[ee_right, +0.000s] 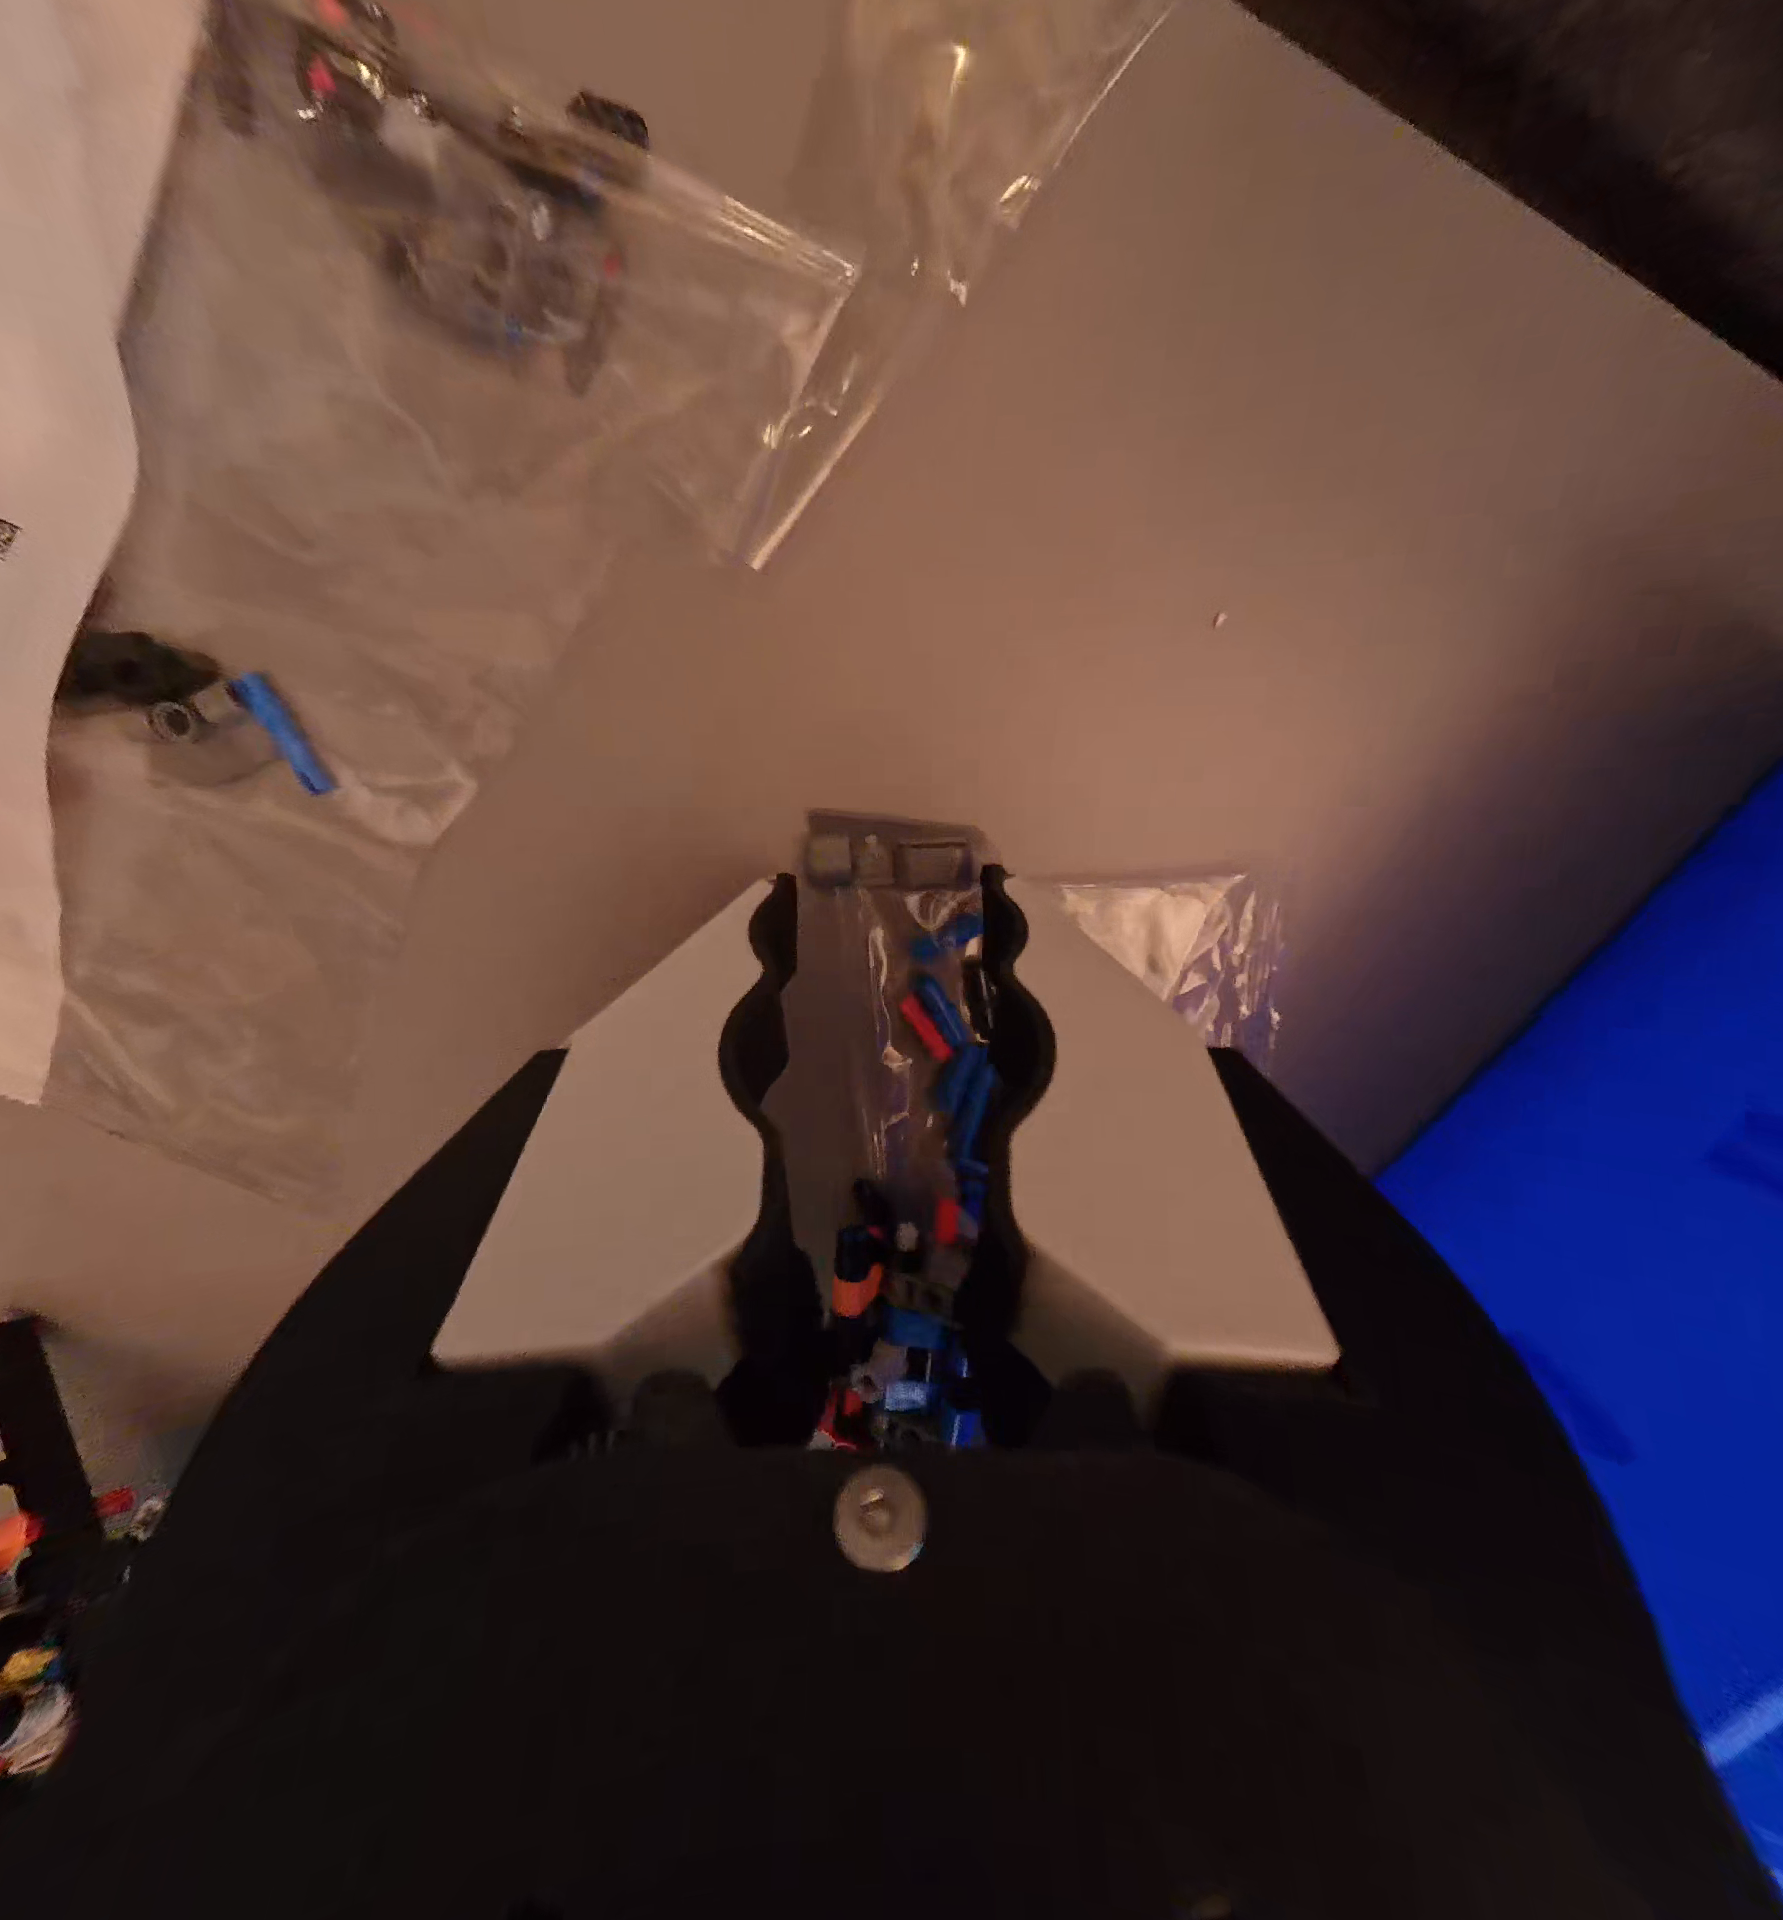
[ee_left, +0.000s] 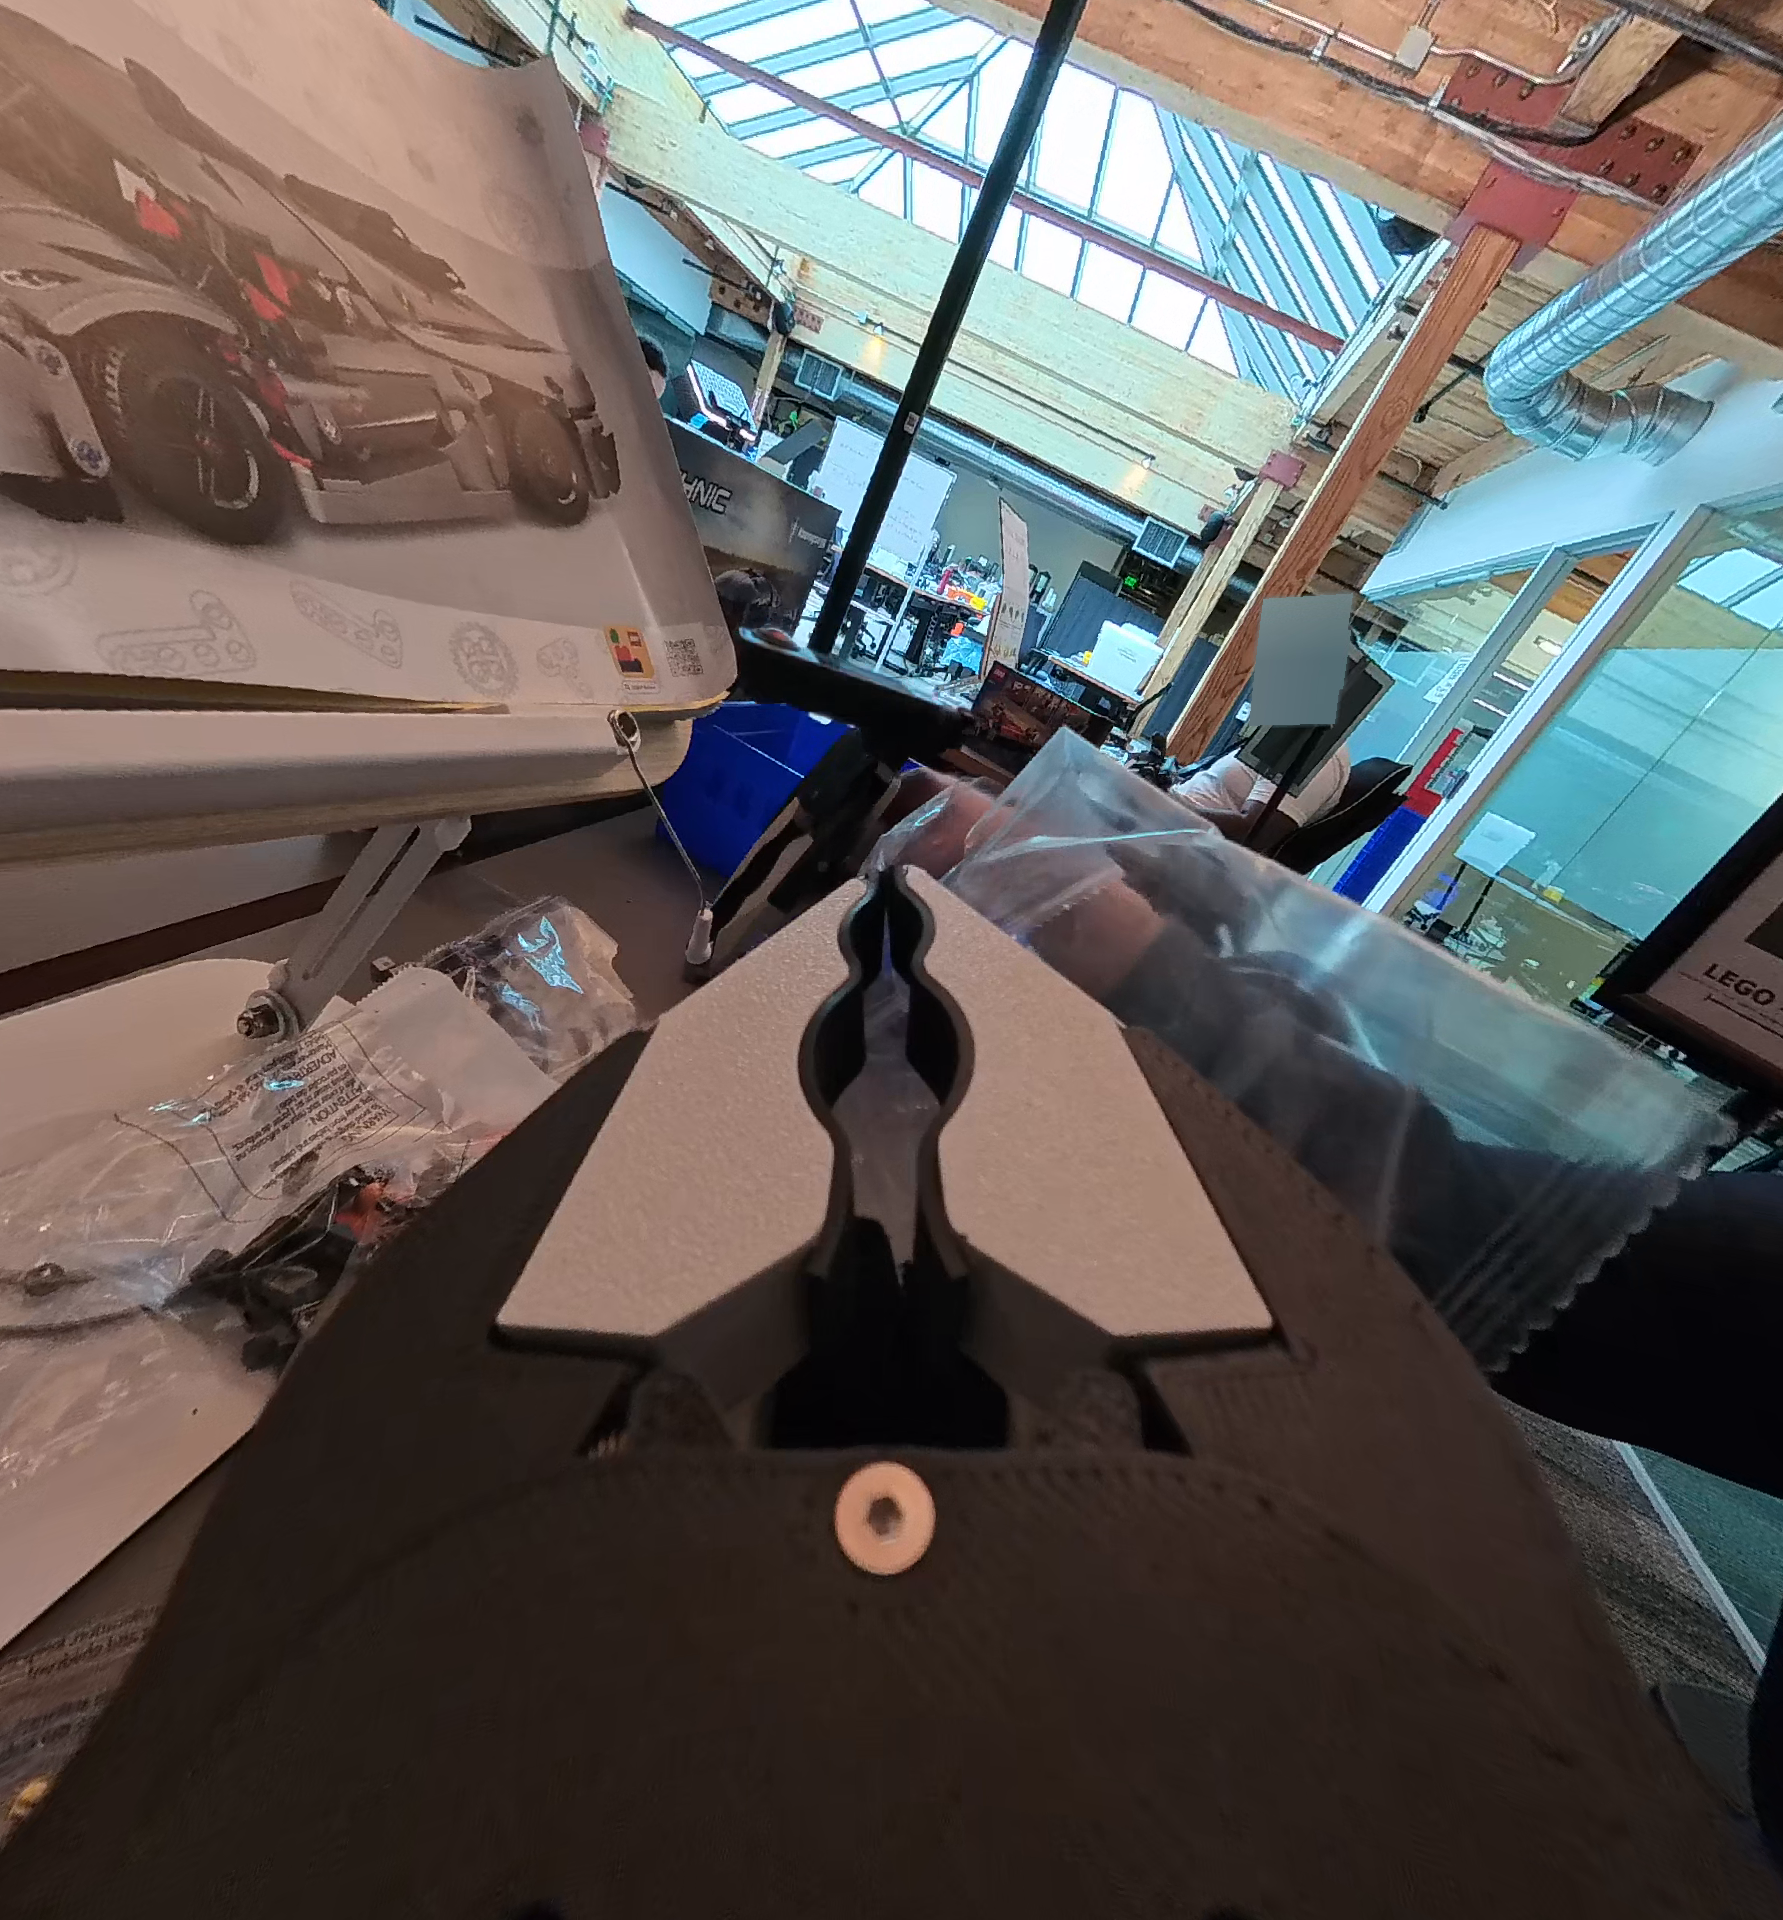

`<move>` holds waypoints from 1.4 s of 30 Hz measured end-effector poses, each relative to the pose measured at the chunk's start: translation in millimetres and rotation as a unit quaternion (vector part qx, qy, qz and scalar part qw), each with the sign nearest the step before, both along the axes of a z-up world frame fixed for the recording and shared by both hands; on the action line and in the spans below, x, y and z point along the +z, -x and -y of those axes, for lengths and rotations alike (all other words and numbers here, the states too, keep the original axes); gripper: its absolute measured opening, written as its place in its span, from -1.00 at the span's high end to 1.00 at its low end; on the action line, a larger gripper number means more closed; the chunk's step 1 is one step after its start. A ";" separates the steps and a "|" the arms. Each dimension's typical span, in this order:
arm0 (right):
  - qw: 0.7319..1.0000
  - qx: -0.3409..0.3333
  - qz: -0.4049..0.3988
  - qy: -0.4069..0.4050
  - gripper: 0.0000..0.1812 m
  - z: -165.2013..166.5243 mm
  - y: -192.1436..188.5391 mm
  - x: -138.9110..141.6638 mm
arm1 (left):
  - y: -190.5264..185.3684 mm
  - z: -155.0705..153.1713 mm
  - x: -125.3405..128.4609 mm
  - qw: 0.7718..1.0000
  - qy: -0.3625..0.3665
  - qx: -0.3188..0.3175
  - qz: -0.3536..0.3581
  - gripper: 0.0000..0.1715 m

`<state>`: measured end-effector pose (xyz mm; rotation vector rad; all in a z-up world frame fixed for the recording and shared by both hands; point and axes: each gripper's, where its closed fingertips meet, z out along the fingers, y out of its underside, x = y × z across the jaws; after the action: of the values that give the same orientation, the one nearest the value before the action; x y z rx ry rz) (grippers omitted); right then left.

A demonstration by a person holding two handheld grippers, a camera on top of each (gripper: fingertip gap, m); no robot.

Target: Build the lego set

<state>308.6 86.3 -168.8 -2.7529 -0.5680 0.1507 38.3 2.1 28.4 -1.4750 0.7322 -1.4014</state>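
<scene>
My left gripper [ee_left: 892,881] is shut on a clear plastic bag [ee_left: 1334,1039] and holds it up in the air; the bag trails off to the right, over a dark-sleeved arm [ee_left: 1718,1330]. My right gripper [ee_right: 887,881] points down at the white table [ee_right: 1230,520] with its jaws apart. A small clear bag of blue and red Lego pieces [ee_right: 954,1049] lies between its fingers and spreads out past the right finger. Small grey pieces [ee_right: 887,847] sit just beyond the fingertips.
An instruction booklet [ee_left: 295,364] stands on a tilted holder at the left. Bags of Lego parts [ee_left: 243,1143] lie on the table below it, and others show in the right wrist view [ee_right: 492,208]. A blue bin [ee_right: 1645,1195] is at the right, and loose parts [ee_right: 4,1662] at the lower left.
</scene>
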 end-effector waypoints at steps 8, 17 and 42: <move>1.000 0.016 -0.004 0.000 0.67 -1.2 7.2 -7.8 | 0.2 0.1 0.3 1.000 -0.001 0.000 0.000 1.00; 0.999 0.042 -0.018 0.017 0.68 8.2 19.6 -3.5 | 0.7 0.2 1.1 1.000 -0.002 0.001 0.000 1.00; 0.815 0.509 -0.185 -0.207 0.68 185.9 240.2 222.6 | -1.2 1.5 2.2 1.000 -0.004 0.002 0.000 1.00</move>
<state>68.3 -99.6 53.9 -1.6671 -1.6494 0.6843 39.5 0.6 30.6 -1.4688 0.7336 -1.3938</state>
